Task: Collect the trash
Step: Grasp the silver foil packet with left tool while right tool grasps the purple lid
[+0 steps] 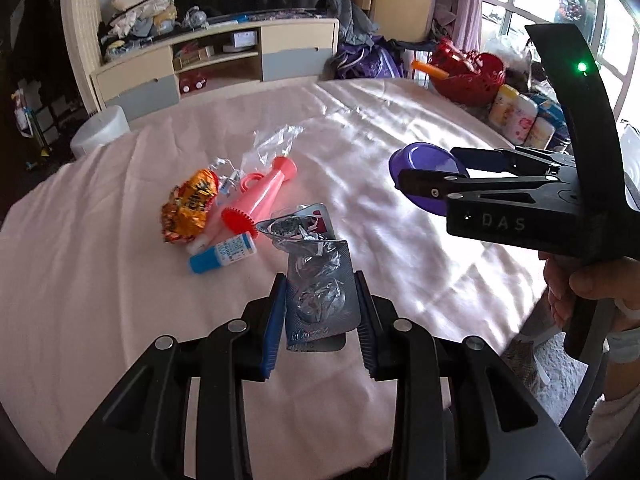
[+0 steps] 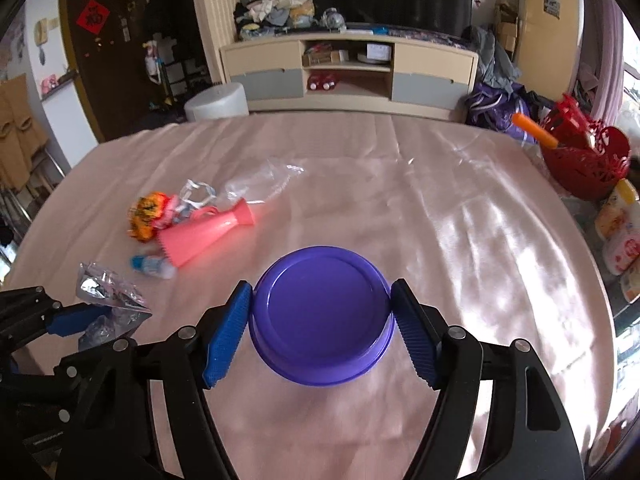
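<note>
The left gripper [image 1: 320, 312] is clamped on a crinkly silver pill pack [image 1: 320, 300] with popped bubbles, held up over the pink cloth [image 1: 100, 300], and the right gripper [image 2: 320, 320] squeezes a round purple bowl [image 2: 320, 316], upside down, above the cloth too.

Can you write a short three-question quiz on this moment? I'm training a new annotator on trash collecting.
1. True or false: the left gripper holds a blister pack.
2. What does the right gripper hold? A) purple bowl B) red basket C) blue bottle
3. Which way up is the bowl?

Key: 1 true. 2 A. 3 Upside down, base towards the right wrist camera.
</note>
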Motion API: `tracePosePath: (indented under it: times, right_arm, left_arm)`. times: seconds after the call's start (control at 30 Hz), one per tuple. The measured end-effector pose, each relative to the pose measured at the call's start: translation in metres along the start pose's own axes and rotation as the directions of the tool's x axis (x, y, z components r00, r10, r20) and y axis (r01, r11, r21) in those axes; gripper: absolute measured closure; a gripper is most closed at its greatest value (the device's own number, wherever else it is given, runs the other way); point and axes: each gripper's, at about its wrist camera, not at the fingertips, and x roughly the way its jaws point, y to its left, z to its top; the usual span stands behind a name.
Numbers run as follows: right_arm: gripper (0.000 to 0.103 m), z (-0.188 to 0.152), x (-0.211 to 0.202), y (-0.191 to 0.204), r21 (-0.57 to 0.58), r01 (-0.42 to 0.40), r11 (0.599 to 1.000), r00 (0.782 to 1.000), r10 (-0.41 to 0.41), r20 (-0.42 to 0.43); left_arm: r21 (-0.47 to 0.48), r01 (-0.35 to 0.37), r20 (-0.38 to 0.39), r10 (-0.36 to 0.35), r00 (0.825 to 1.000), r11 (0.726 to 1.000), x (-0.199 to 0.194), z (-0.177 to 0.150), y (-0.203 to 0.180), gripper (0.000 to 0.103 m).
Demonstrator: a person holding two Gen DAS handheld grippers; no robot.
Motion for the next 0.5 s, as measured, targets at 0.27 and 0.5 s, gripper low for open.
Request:
tracePosePath:
  times: [0.27,0.5]
  right_arm:
    - [0.031,-0.019,-0.069,0.01,-0.025,-0.008,1.0,0.997,0.01,0.073]
    - [0.031,-0.056,-0.115,0.026,-0.06,-0.046,0.997,0.994,0.052,0.095]
  left_arm:
    - [-0.009,-0.013,0.044,0.013,0.999,1.0,-0.063,-0.021,-0.02,0.072]
    - [-0.023,-0.006,0.064,0.007,0.998,1.0,-0.11,-0.058,-0.042,0.072]
